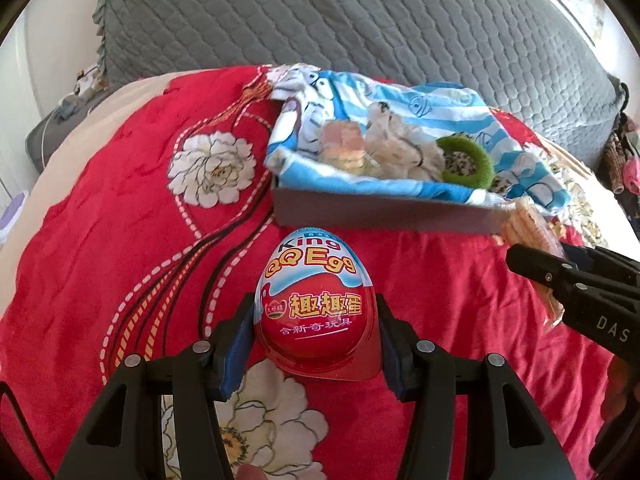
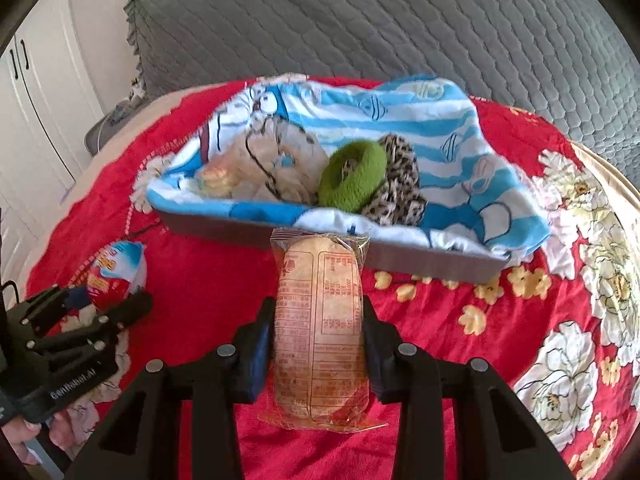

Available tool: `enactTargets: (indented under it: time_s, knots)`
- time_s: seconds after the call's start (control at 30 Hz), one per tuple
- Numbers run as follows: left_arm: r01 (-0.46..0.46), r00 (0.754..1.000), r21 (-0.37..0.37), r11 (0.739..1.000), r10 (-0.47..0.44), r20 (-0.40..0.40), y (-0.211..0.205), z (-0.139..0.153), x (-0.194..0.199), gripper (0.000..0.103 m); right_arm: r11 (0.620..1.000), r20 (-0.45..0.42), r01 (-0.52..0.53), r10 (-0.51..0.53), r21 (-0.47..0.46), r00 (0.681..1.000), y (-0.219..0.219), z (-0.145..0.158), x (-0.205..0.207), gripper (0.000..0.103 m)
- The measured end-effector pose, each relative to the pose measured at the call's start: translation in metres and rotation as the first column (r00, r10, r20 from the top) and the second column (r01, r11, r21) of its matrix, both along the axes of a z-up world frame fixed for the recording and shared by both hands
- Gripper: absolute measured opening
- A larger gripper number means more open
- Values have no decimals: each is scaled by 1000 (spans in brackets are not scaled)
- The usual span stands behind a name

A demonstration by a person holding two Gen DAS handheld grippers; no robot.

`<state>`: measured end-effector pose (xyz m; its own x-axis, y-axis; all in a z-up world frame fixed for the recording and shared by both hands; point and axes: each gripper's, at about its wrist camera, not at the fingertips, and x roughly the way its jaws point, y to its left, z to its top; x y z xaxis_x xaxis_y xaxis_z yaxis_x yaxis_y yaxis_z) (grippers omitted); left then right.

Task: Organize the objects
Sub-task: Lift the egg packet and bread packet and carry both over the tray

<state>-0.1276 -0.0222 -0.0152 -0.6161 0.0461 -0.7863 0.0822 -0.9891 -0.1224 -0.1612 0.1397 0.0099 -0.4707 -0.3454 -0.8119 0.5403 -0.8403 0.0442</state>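
A red and blue toy egg (image 1: 312,272) marked "King QQ Egg" sits between the pads of my left gripper (image 1: 314,300), which is shut on it just above the red blanket. In the right wrist view my right gripper (image 2: 317,304) is shut on a long snack packet (image 2: 320,320) in clear wrap, its far end pointing at the box. That view also has the left gripper (image 2: 112,304) with the egg (image 2: 120,272) at the lower left. The left wrist view catches the right gripper (image 1: 532,264) and the packet (image 1: 528,220) at its right edge.
A low grey box (image 2: 420,256) lined with a blue striped cloth (image 2: 460,152) lies just beyond both grippers. It holds a green ring (image 2: 352,176), a leopard-print scrunchie (image 2: 400,184) and wrapped items. A red floral blanket (image 1: 140,200) covers the bed, with a grey quilt (image 1: 320,20) behind.
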Motion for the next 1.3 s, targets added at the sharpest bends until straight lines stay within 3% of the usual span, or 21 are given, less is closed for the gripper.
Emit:
enactTargets:
  time_s: [0.57,1.0,1.3]
  knots:
    - [75,988,-53,996,-82,-130,47,82,-15,56,994,-158,8,-26,-112,987,20,75,4,39]
    - [76,987,-77,994,-86,-132,57,83,-45,56,988,-226,21,-55,-151,973,23,93,-13,39]
    - [79,987,-85,993,-90,-132,61,78,-69,56,987,-247,27,-66,-157,967,22,89,-27,39]
